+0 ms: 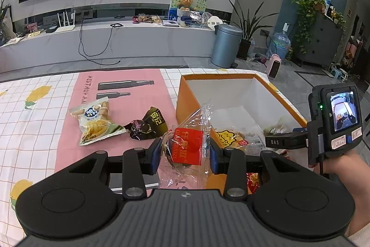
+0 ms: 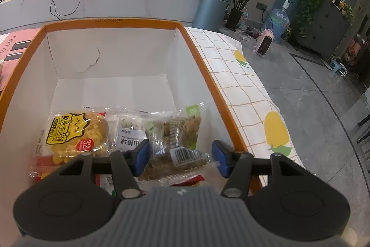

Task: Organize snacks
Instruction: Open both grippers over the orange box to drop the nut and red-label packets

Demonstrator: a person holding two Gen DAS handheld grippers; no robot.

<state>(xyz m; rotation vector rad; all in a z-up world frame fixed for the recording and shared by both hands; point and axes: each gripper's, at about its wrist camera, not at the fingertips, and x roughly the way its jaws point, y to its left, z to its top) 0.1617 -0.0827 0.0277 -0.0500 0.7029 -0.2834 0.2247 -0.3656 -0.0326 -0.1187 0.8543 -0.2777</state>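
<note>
Your left gripper clamps a clear packet with a red label, held above the tablecloth just left of the orange box. Ahead and to its left lie a biscuit bag and a dark wrapped snack. Inside the box, your right gripper stands with jaws apart; a granola packet lies between them, touching the left pad only, a yellow waffle pack to its left.

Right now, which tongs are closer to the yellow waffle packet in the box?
Right. The right tongs are down inside the orange box beside the waffle packet; the left tongs hold a red-labelled packet outside the box.
</note>
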